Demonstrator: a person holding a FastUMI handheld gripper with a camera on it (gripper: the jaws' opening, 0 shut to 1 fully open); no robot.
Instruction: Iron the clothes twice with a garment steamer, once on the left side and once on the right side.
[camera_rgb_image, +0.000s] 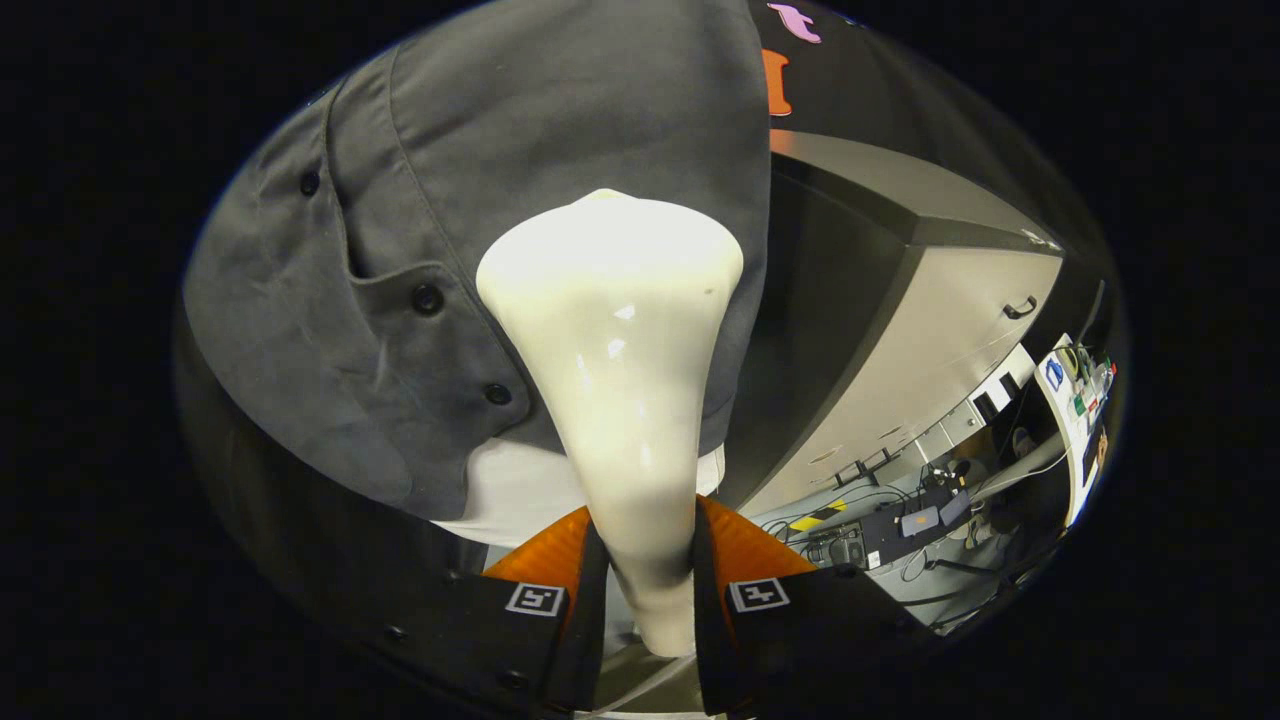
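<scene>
The gripper (645, 540) is clamped on the glossy cream-white plastic garment steamer (612, 330): both fingers press against the narrow handle, one on each side. The steamer has a smooth, shiny surface with small light reflections. From the slim handle between the fingers it widens upward into a broad, rounded head, a shape like a funnel turned toward the cloth.

The head lies against the dark grey cotton-like shirt (480, 200), which hangs just beyond the fingers. The fabric is matte and a little wrinkled, with soft folds near the placket. Several small round black buttons (428, 299) run along the placket, to the left of the steamer head. The head sits on the panel to the right of this button line. Under the lower hem of the shirt a white, smooth cloth layer (520, 490) shows, behind the handle.

To the right of the shirt stands a beige cabinet with flat panels (930, 340) and a dark curved handle (1020, 308). Below it, on the grey floor (920, 585), lie black cables and a dark box-shaped device (900, 530).
</scene>
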